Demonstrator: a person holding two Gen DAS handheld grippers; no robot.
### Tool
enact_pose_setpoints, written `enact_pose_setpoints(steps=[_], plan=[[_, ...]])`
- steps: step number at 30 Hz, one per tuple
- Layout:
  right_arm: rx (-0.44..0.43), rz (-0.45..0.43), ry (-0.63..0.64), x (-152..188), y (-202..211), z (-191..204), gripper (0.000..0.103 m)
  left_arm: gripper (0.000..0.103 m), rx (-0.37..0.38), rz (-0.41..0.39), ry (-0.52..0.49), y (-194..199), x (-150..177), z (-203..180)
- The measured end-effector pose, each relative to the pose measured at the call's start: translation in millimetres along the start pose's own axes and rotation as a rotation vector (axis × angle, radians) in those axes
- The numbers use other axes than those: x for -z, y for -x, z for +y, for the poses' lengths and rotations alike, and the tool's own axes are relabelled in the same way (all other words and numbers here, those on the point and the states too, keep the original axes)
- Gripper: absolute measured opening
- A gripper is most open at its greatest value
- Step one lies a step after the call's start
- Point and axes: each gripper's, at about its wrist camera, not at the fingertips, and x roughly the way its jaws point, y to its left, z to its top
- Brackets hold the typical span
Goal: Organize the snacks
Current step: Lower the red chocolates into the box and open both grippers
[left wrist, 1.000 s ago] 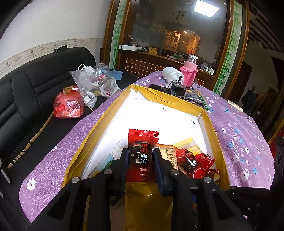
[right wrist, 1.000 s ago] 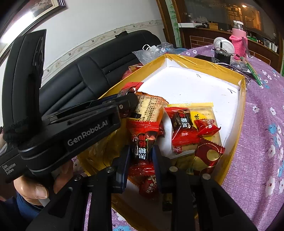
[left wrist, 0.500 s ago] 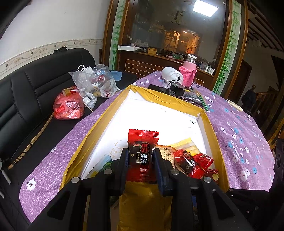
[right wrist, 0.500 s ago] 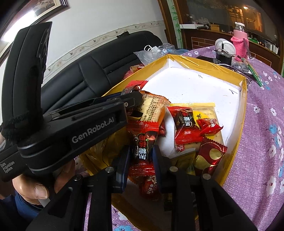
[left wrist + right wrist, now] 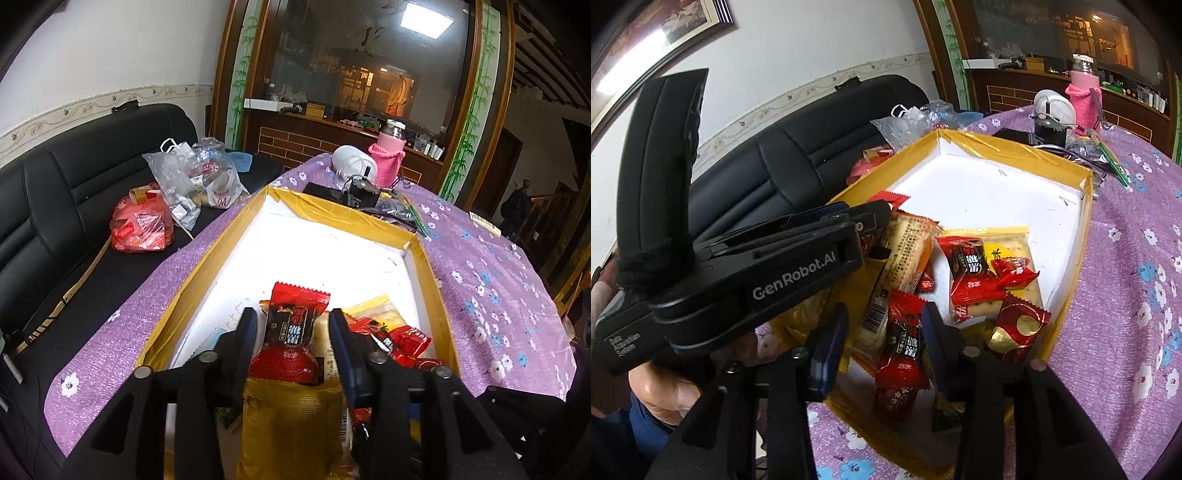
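Red snack packets [image 5: 975, 273] heaped at box [image 5: 332, 210] near end, unsorted; left gripper [image 5: 291, 328] and right gripper [image 5: 882, 328] jaws opening, a packet loose between each.

One yellow box [image 5: 1087, 206] is sitting on the table — several snack packets are lying inside: four red-and-black candy packets [image 5: 967, 264], one orange cracker pack [image 5: 908, 251], one yellow cracker pack [image 5: 1008, 254] — small red candies hard to count.

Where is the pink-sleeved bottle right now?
The pink-sleeved bottle stands at the far end of the purple-clothed table, beyond the yellow box, right beside a white round object; the right wrist view shows it top right.
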Motion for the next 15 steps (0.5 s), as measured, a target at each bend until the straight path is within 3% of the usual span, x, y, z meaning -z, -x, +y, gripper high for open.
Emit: enact_pose_setpoints(steps=[15], plan=[[0.045,-0.118,-0.091,11,56,-28,0.068,0.074,-0.007,-0.051,-0.016,24,-8,-18]])
